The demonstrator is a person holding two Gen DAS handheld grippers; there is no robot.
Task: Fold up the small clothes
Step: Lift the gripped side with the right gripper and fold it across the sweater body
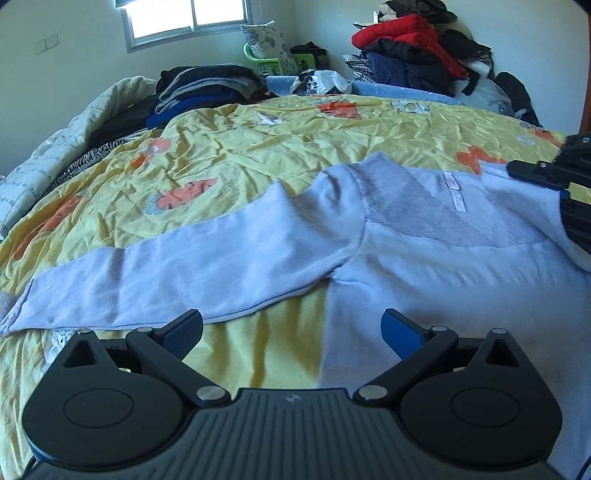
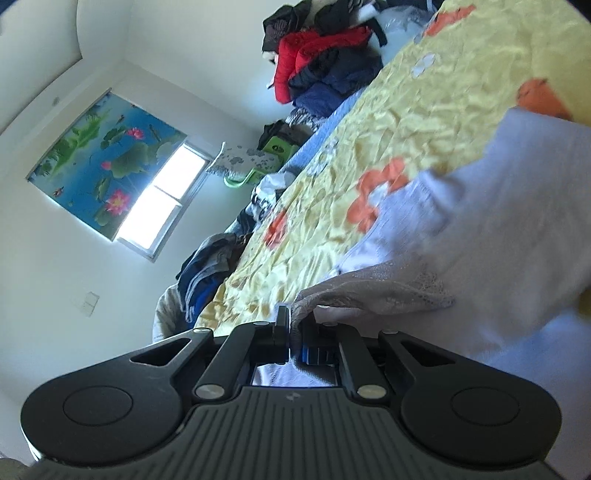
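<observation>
Left claw [image 1: 291, 332]: fingers spread wide, nothing between them; it hangs low over the bed, pointed down at the garment, likely free so it can take a second edge.
Under left claw: bare yellow bedspread [image 1: 236, 354] at its left finger, the pale blue top's body at its right finger.
Pale blue top [image 1: 424, 266]: the task's garment, spread flat on the bed just ahead of the left claw, inside out judging by the grey inner patch and care label [image 1: 456, 194]; laid open this way so a fold line can be chosen.
Sleeve [image 1: 166, 273]: stretches out flat ahead and to the left of the left claw, not yet folded in.
Right claw [image 2: 291, 332]: pinched together on a lacy white edge of the top [image 2: 369, 291], the cloth draping away to its right; the wrist is rolled, so the bed appears tilted. The hold looks meant to lift and carry that side over.
Right claw, from left wrist view [image 1: 550, 171]: well ahead and right, on the garment's far edge.
Far off: clothes piles [image 1: 410, 55], window [image 1: 188, 16].
</observation>
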